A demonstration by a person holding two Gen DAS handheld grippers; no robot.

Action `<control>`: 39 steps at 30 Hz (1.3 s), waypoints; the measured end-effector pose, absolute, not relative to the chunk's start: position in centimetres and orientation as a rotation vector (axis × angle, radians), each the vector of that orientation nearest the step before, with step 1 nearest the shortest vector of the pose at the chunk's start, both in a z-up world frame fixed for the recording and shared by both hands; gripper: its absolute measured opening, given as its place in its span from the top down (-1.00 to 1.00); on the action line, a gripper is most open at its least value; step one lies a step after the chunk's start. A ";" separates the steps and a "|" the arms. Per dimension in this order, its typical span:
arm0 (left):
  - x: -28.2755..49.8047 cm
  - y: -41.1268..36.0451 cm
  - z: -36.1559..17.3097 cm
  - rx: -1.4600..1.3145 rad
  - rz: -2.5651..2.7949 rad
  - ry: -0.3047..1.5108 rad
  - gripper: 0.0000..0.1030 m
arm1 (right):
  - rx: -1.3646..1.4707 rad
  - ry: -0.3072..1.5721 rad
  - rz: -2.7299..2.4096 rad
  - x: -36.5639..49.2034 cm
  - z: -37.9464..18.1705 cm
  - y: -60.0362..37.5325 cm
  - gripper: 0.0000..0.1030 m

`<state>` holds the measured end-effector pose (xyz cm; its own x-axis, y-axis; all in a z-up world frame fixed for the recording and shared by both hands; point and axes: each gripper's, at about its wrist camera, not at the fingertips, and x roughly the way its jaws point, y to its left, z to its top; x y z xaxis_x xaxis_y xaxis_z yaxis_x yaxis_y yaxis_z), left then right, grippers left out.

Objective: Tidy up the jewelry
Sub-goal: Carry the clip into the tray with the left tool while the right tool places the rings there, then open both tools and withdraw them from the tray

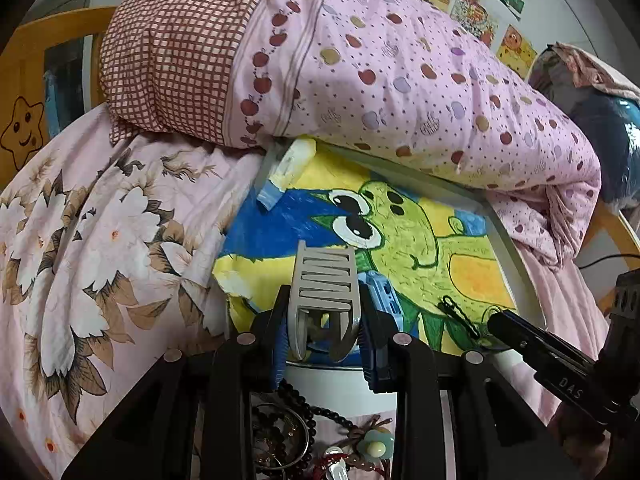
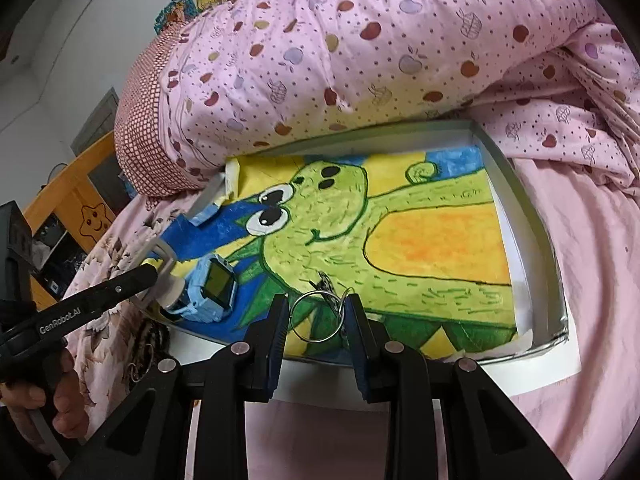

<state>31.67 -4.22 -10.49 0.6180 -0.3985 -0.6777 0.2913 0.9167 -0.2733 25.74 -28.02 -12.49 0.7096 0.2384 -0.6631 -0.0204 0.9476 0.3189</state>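
- Left wrist view: my left tongs (image 1: 324,332) are closed on a grey hair claw clip (image 1: 324,280), pressing its two handle wings from the sides, just above the near edge of the tray (image 1: 508,236).
- The tray lies on the bed and is lined with a frog drawing (image 1: 404,232). A blue smartwatch (image 2: 208,284) already lies on it at the near left, and a black hair pin (image 1: 460,316) lies close to my right tongs.
- The claw clip is light, stiff plastic with a spring. I think too much pressure on the wings will open its teeth, and a loose hold can let it snap out, so I keep a moderate grip low on the wings.
- Right wrist view: my right tongs (image 2: 318,316) grip thin metal rings (image 2: 316,316), which look like a split ring with a smaller one joined. They hang just over the near part of the drawing.
- The rings are thin, hard and slippery. I judge they can turn or slip between the pads, so it is safer to pinch across the wire on both sides.
- More jewelry (image 1: 288,436) waits in a pile on the bed below my left tongs: dark bead strings, a bangle, a flower hair tie. The beads are limp and will hang down when lifted.
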 end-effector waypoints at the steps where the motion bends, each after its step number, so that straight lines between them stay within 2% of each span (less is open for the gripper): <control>1: 31.7 -4.3 -10.6 -0.138 -0.403 0.819 0.50 | 0.304 0.775 0.144 25.8 -12.6 -28.1 0.47; 9: 31.8 -4.7 -10.7 -0.135 -0.403 0.842 0.50 | 0.328 0.792 0.134 25.8 -12.9 -28.5 0.45; 13: 32.0 -4.6 -10.9 -0.146 -0.406 0.866 0.42 | 0.328 0.798 0.137 25.9 -13.0 -28.5 0.41; 14: 32.0 -4.7 -11.1 -0.143 -0.400 0.875 0.31 | 0.325 0.799 0.137 25.9 -12.9 -28.4 0.34; 18: 31.9 -4.6 -11.2 -0.144 -0.386 0.880 0.10 | 0.316 0.789 0.137 25.8 -12.6 -28.2 0.01; 20: 31.9 -4.4 -11.1 -0.148 -0.377 0.878 -0.14 | 0.307 0.782 0.131 25.8 -12.4 -28.2 -0.10; 23: 31.7 -4.2 -10.7 -0.163 -0.373 0.863 -0.31 | 0.300 0.767 0.118 25.6 -12.0 -28.3 -0.27; 26: 31.5 -4.2 -10.2 -0.154 -0.355 0.855 -0.37 | 0.299 0.729 0.110 25.2 -11.4 -28.5 -0.54; 28: 31.3 -4.1 -9.7 -0.149 -0.347 0.842 -0.41 | 0.298 0.696 0.111 24.9 -10.9 -28.6 -0.60; 30: 31.0 -4.0 -9.2 -0.147 -0.339 0.824 -0.67 | 0.293 0.662 0.112 24.6 -10.2 -28.7 -0.71; 31: 30.6 -3.8 -8.8 -0.152 -0.334 0.806 -0.90 | 0.292 0.650 0.112 24.4 -10.0 -28.6 -0.73; 35: 29.3 -3.2 -7.1 -0.155 -0.302 0.737 -0.94 | 0.271 0.570 0.113 23.3 -8.3 -28.4 -0.92; 39: 27.7 -2.8 -5.4 -0.116 -0.262 0.672 -0.94 | 0.222 0.499 0.121 21.8 -6.4 -27.8 -1.00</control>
<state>27.71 -2.81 -5.41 0.7510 -0.2768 -0.5995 0.2023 0.9607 -0.1901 21.81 -27.78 -6.40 0.8716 0.1689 -0.4602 -0.0609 0.9688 0.2401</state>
